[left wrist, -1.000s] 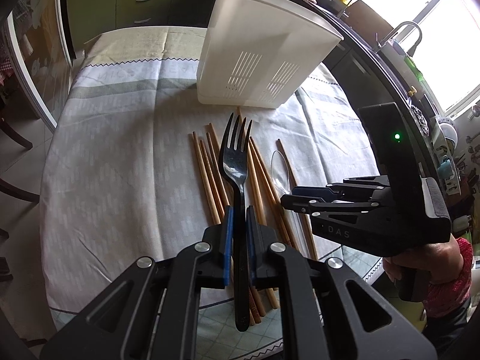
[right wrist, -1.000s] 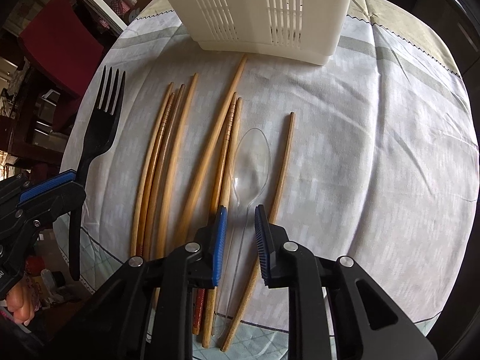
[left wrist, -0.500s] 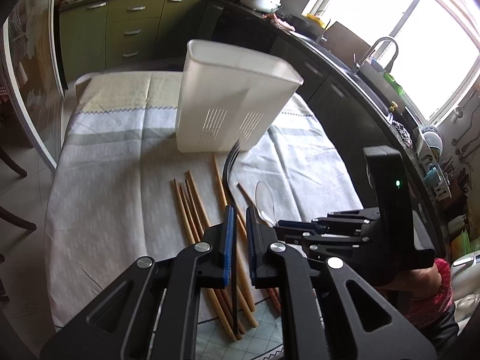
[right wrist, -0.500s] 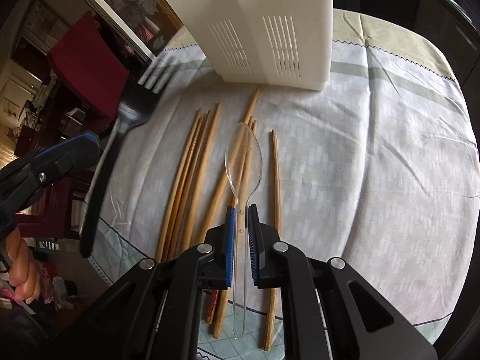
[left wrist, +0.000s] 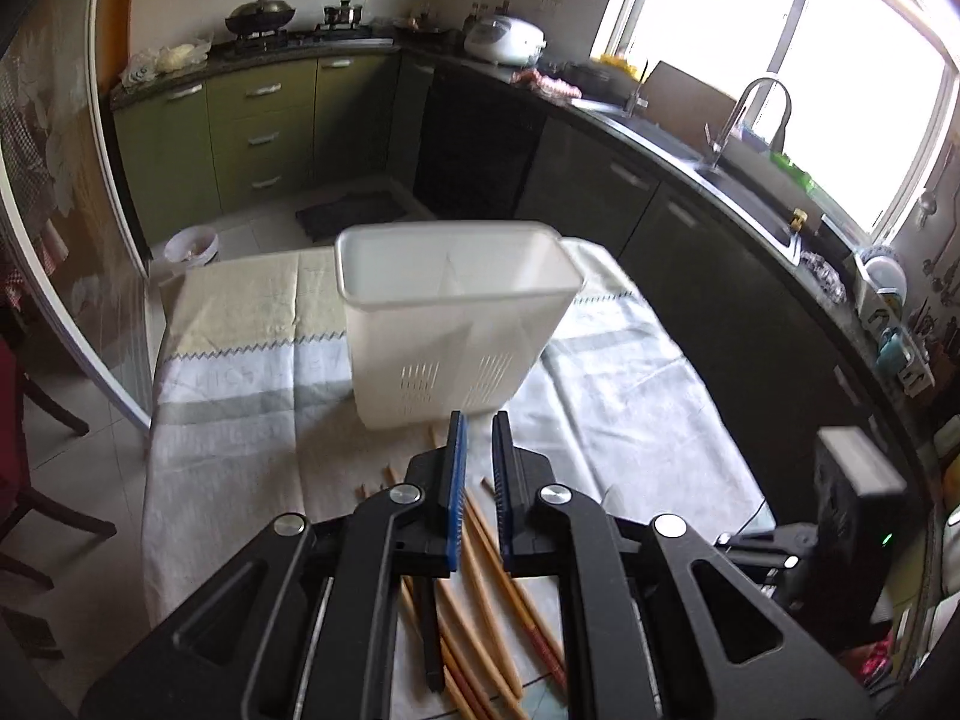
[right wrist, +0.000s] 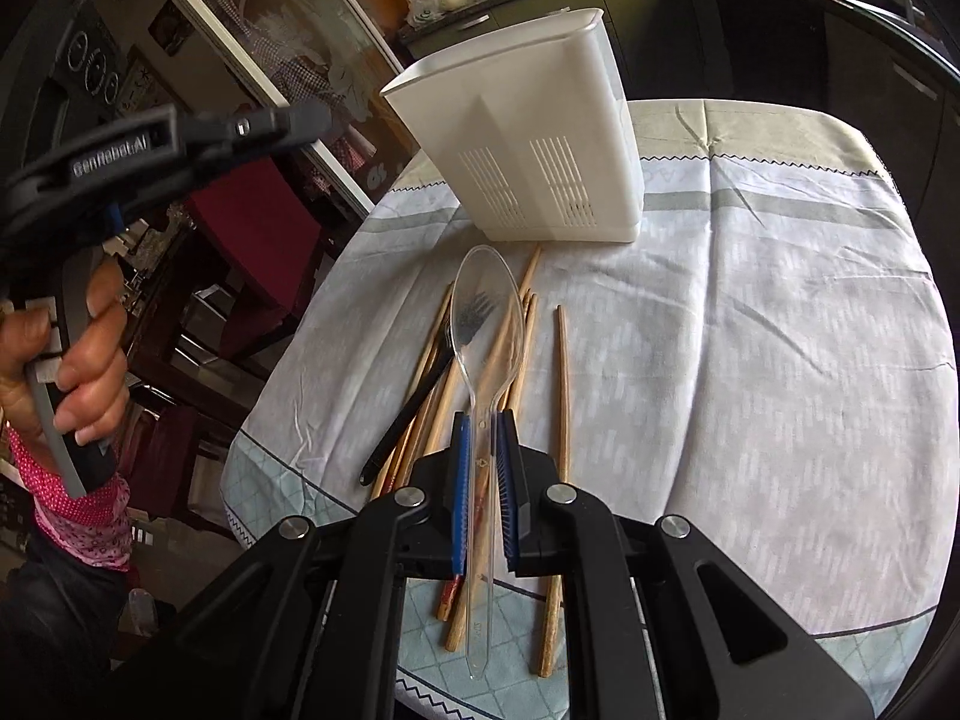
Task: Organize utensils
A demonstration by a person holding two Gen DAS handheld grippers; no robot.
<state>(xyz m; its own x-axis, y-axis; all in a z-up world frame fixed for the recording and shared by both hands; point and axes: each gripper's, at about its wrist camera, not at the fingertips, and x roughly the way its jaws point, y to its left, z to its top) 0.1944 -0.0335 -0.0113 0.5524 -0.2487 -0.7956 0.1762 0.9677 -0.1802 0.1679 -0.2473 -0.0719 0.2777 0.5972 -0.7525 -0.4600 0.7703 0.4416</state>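
Kitchen tabletop (right wrist: 750,360), cloth-covered | clear spoon (right wrist: 480,324) clenched in right hand-held gripper (right wrist: 483,480), long axis pointing toward white caddy (right wrist: 540,168) ahead | black fork (left wrist: 431,630) clenched in left hand-held gripper (left wrist: 477,498) | chopsticks (right wrist: 561,390) lying below.

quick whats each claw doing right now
Left claw: shut, nothing in it; the black fork lies on the chopsticks.
Right claw: shut on the clear spoon.
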